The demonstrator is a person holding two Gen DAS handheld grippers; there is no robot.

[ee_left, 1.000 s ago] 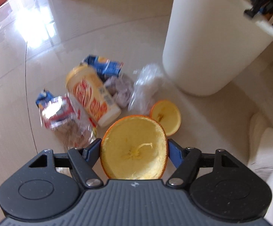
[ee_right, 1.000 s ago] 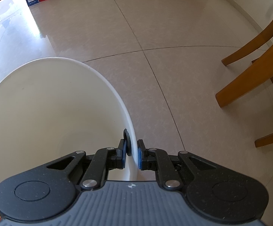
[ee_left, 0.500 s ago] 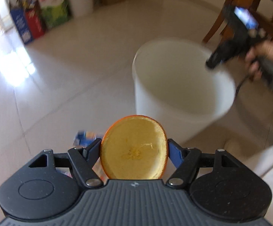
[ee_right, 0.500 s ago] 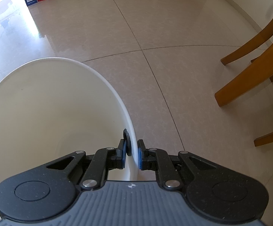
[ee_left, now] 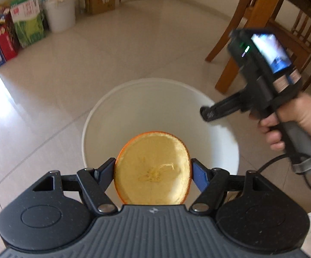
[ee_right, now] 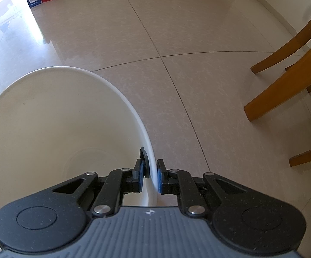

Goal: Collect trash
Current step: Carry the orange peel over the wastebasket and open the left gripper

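My left gripper (ee_left: 153, 169) is shut on a hollowed orange peel half (ee_left: 153, 169), its pale inside facing the camera. It hangs over the near rim of the white bin (ee_left: 146, 99), whose inside looks bare. The right gripper (ee_left: 207, 116) shows at the bin's right rim, held by a person's hand (ee_left: 301, 120). In the right wrist view, my right gripper (ee_right: 151, 176) is shut on the white bin's rim (ee_right: 134, 109), one finger inside the wall and one outside.
Wooden chair legs (ee_left: 237, 30) stand right of the bin, and again (ee_right: 284, 81) in the right wrist view. Boxes and bags (ee_left: 15, 30) and a small white bucket (ee_left: 60, 15) line the far wall. Pale floor tiles (ee_right: 176, 32) spread around the bin.
The left gripper rose from the trash pile on the floor and swung over the bin's mouth with the peel in it. The right gripper kept its hold on the rim.
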